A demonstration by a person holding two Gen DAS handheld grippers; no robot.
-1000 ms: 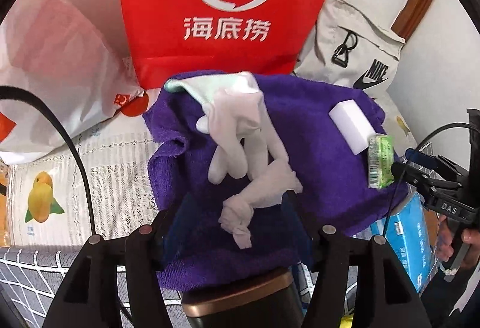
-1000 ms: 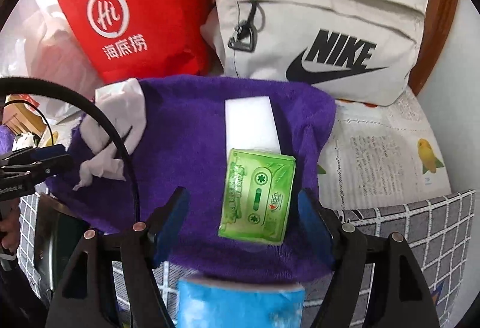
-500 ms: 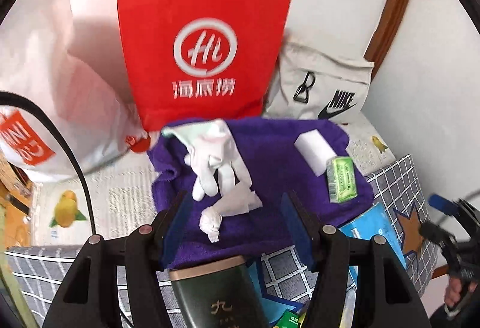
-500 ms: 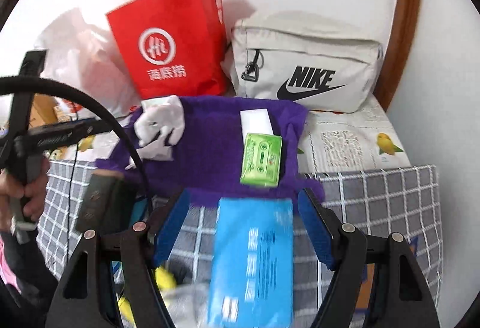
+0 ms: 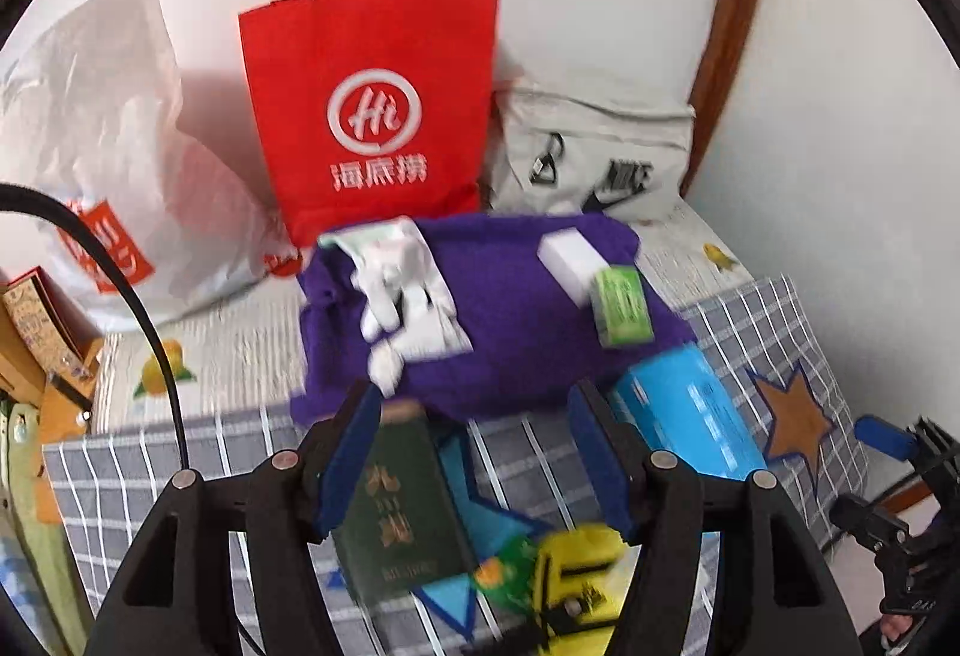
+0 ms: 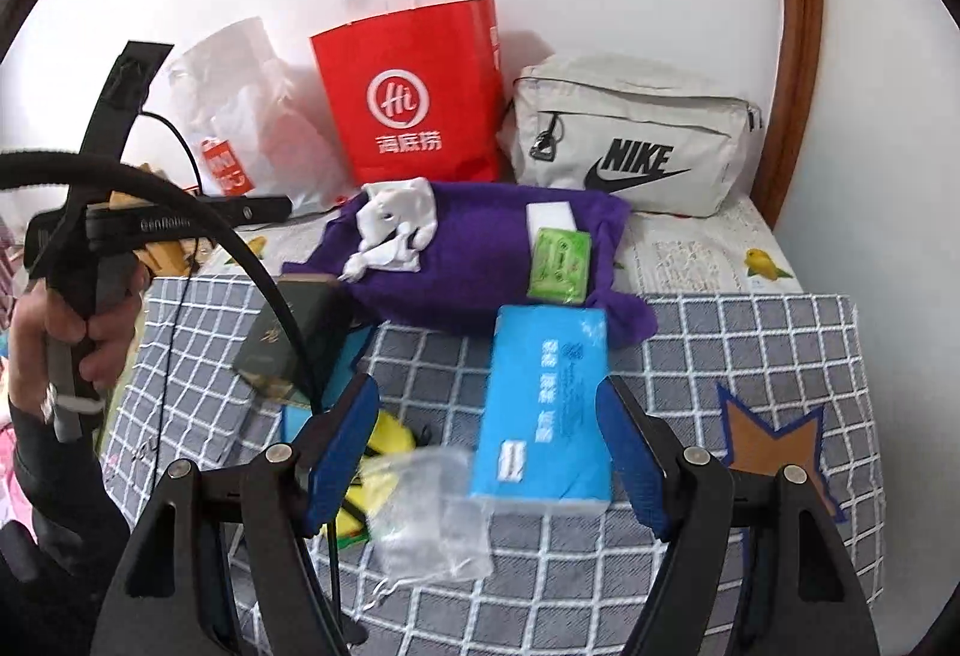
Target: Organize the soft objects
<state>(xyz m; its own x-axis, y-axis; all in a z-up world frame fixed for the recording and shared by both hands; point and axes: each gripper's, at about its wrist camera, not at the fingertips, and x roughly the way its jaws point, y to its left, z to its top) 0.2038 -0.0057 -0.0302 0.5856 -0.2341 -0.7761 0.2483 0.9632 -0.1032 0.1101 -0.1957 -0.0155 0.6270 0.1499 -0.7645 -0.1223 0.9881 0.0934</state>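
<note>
While both claws hang above the near part of the checked blanket (image 6: 750,356), each stands spread wide with nothing between its blue pads. The left gripper (image 5: 477,452) is over a dark green box (image 5: 402,506) and a yellow packet (image 5: 576,566), which lie near the blanket's front edge; the right gripper (image 6: 489,452) is over a crumpled clear plastic wrapper (image 6: 432,512) and the near end of a blue tissue pack (image 6: 546,398). The left hand (image 6: 66,332) grips its tool's handle at the left of the right wrist view.

Farther in, the tissue pack's far end touches a purple towel (image 5: 510,332), which lies spread across the middle of the bed where the checked blanket meets a white fruit-printed sheet (image 6: 708,254). On the towel's left part rests a white glove (image 5: 408,290), rumpled, with its cuff toward the wall. On the towel's right part lies a white sponge block (image 5: 570,260), and a green packet (image 5: 621,305) lies just in front of it, overlapping its near end.

Behind the towel, against the wall, a red paper bag (image 5: 372,116) stands upright, touching the towel's far edge. A grey Nike bag (image 6: 630,146) sits to its right near the bed's far right corner, and a white plastic bag (image 5: 102,146) slumps to its left.
</note>
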